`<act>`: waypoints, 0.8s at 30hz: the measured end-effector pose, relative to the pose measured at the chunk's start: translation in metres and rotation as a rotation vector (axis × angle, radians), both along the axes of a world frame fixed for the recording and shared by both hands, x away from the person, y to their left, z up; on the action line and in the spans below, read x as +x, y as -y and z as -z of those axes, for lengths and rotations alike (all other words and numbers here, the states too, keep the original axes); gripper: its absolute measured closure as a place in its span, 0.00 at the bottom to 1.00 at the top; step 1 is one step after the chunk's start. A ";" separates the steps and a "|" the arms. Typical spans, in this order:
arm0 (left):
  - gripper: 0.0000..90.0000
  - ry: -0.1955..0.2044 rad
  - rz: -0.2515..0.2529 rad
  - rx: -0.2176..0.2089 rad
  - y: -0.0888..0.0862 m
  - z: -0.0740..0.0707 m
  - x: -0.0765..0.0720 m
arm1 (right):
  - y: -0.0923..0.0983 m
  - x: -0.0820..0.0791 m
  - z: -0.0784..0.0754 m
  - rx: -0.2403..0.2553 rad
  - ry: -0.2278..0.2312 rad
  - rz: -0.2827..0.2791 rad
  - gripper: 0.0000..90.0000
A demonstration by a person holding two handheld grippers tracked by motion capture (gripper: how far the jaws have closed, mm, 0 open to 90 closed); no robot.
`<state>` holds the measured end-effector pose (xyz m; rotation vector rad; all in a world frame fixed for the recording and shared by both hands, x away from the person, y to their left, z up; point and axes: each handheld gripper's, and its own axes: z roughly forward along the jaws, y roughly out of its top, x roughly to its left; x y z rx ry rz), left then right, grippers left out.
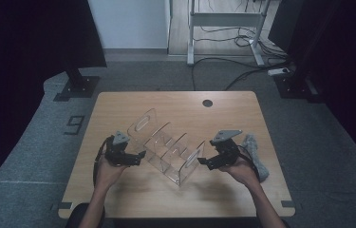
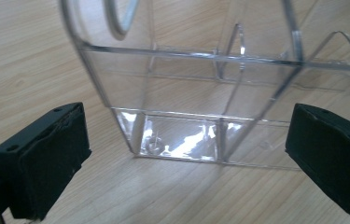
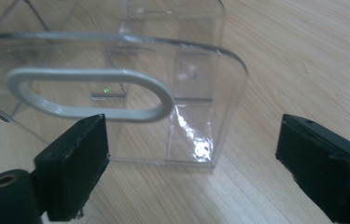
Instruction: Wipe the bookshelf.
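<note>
Both claws sit wide and hold nothing: your left gripper point(image 1: 137, 156) is at lower left of centre in the high view, your right gripper point(image 1: 205, 162) at lower right of centre, each aimed inward at the clear acrylic organizer point(image 1: 166, 147) between them. That organizer stands on the wooden table point(image 1: 118, 199) mid-frame, running diagonally from upper left to lower right, dividers upright, compartments looking empty. In the left gripper view your pads point(image 2: 42, 161) flank the organizer's end wall point(image 2: 177, 135), which sits centre frame ahead of the jaws, not touched. In the right gripper view the other end panel with its oval handle cutout point(image 3: 93, 95) fills upper left to centre; the left pad point(image 3: 72, 165) overlaps its lower edge in the picture, but you cannot tell contact. My read: you are at the approach stage, no grasp made, so closing on the ends and lifting or shifting is all left. A grey cloth point(image 1: 256, 154) lies at the right edge, just beyond your right hand point(image 1: 242, 171).
</note>
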<state>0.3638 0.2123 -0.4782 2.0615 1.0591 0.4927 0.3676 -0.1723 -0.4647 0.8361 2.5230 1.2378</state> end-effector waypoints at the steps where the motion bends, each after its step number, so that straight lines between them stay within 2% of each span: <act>1: 0.00 0.000 0.006 0.003 0.002 0.000 0.000 | -0.002 0.000 0.000 0.008 0.001 -0.003 0.11; 8: 0.00 -0.005 0.036 -0.001 0.013 0.001 -0.002 | -0.010 -0.001 -0.001 0.014 -0.005 -0.056 0.13; 17: 0.00 -0.004 0.058 -0.004 0.023 0.000 -0.001 | -0.010 -0.006 -0.002 0.003 -0.010 -0.062 0.14; 24: 0.00 -0.003 0.072 -0.013 0.028 -0.002 -0.002 | -0.016 -0.014 -0.004 -0.011 -0.013 -0.109 0.22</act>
